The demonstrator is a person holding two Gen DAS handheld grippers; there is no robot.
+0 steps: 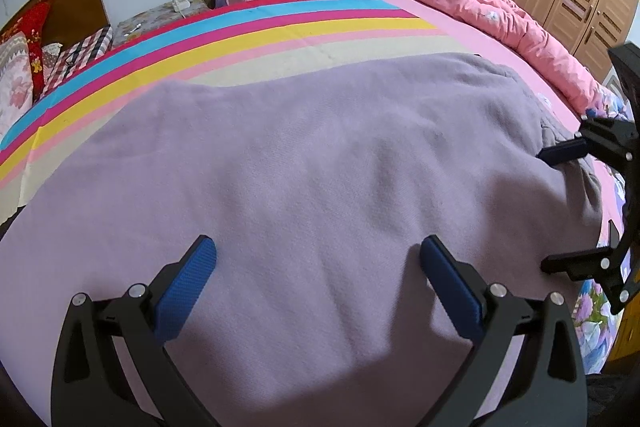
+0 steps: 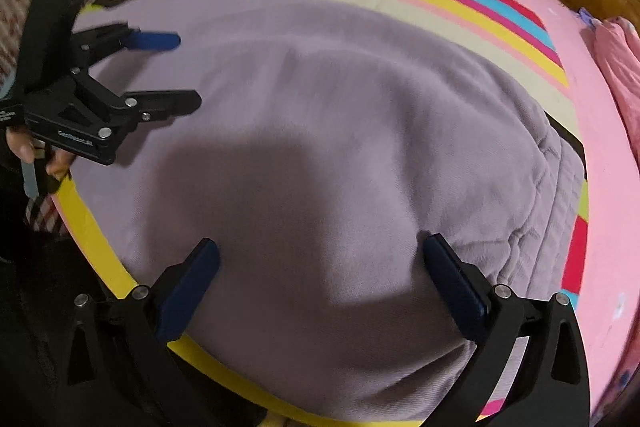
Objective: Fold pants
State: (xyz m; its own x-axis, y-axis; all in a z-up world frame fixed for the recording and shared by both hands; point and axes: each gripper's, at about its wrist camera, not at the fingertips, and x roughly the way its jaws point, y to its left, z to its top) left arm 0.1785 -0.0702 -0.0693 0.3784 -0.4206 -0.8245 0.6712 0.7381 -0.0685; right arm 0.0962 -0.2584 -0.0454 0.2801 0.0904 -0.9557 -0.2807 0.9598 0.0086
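Ahead of and under both hand-held grippers: one pair of mauve pants (image 1: 304, 163), spread flat on the bed (image 1: 436, 27). Left hand-held gripper (image 1: 318, 281) and right hand-held gripper (image 2: 320, 285): fingers spread, pinching nothing. Fabric, I judge: soft, thick fleece, light, limp, not slippery. Best hold: the ribbed waistband (image 2: 556, 187), right of my right fingers, or a bottom hem.

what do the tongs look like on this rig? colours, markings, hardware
Both tongs are matte black frames with silver round bolt heads at the pivots. The left tongs and the right tongs each carry two flat blue textured pads on angled black fingers. The left body bears small pale lettering, too blurred to read. A bare hand grips its handle. No cables visible.
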